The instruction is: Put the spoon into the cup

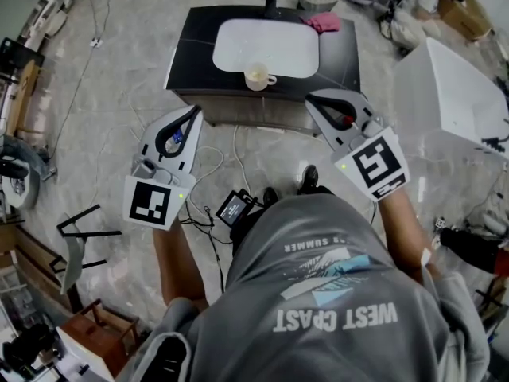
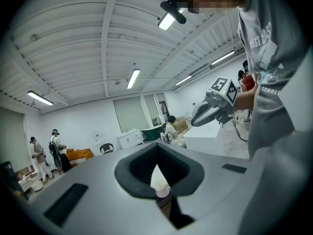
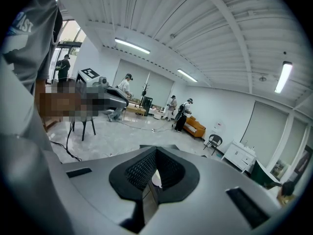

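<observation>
Left gripper and right gripper, jaws together, hang short of cup.

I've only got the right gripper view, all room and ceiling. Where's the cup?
Observer: The cup stands on a white tray on the dark table, ahead of the right gripper.
Operator: Is the left gripper holding a spoon?
Observer: No, its fingers are shut on nothing.
Operator: Anything else on the table?
Observer: A pink cloth at its far right corner.
</observation>
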The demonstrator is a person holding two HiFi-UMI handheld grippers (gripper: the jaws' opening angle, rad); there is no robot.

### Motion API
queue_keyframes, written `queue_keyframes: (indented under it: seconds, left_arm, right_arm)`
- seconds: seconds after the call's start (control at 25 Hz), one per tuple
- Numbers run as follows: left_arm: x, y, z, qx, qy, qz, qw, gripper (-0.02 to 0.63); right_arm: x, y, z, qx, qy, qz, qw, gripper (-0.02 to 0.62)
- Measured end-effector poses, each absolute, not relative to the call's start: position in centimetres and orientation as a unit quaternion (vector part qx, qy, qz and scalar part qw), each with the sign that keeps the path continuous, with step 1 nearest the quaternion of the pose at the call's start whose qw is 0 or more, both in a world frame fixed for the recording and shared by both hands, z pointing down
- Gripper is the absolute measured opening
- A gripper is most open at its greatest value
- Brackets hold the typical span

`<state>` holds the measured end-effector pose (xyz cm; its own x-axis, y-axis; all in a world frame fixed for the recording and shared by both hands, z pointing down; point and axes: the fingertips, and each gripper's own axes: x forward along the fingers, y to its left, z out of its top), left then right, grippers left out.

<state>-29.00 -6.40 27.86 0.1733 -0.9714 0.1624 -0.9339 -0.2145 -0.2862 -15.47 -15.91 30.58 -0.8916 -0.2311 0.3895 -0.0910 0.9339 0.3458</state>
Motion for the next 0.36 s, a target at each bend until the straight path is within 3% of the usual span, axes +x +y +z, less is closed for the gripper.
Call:
queue_keyframes:
  seconds: [0.36]
  left_arm:
    - [-28.4,-5.0,27.6,-0.767,0.621,-0.145,0.062,0.003]
  right_arm:
    - [-14.8,-14.4,30.1,0.089,-0.958,-0.163,0.217,0.031]
